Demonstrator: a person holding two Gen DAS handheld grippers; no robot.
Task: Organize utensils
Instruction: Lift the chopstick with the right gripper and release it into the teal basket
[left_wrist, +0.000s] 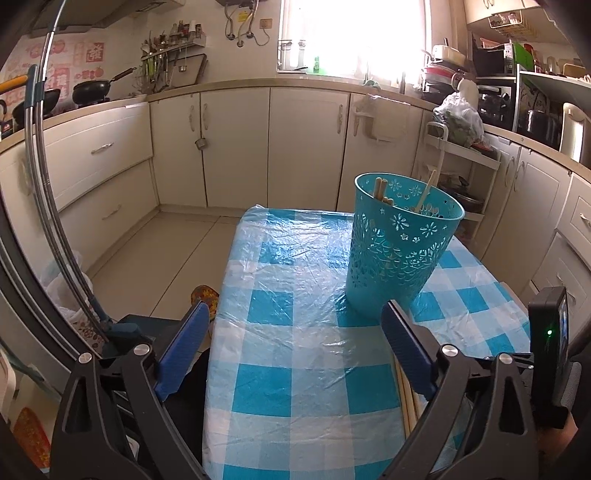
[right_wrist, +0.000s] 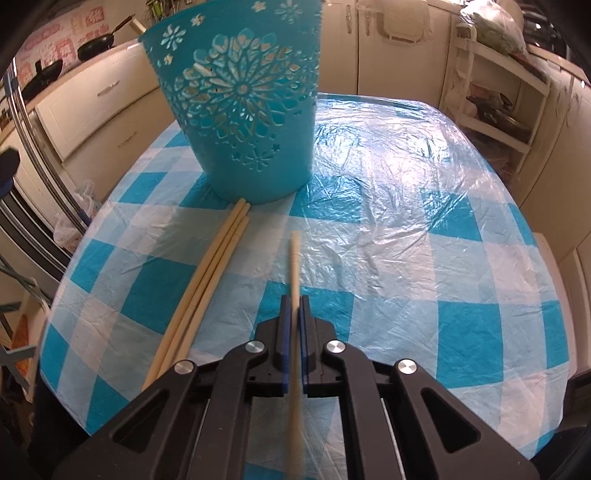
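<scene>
A teal perforated holder (left_wrist: 395, 254) stands on the blue-checked table and holds several chopsticks (left_wrist: 380, 190). It also shows in the right wrist view (right_wrist: 243, 110). My right gripper (right_wrist: 294, 302) is shut on one pale chopstick (right_wrist: 294, 266), which points toward the holder, just above the table. Three more chopsticks (right_wrist: 210, 280) lie side by side on the cloth to its left, tips against the holder's base. My left gripper (left_wrist: 295, 325) is open and empty, near the table's left edge, with the holder beyond its right finger (left_wrist: 406, 350). Chopstick ends (left_wrist: 406, 402) show beside that finger.
The table (right_wrist: 424, 229) has a plastic-covered checked cloth. Cream kitchen cabinets (left_wrist: 236, 147) ring the room. A white shelf cart (left_wrist: 461, 166) with a bag stands behind the table at right. A pole (left_wrist: 48, 184) and plastic bags stand on the floor at left.
</scene>
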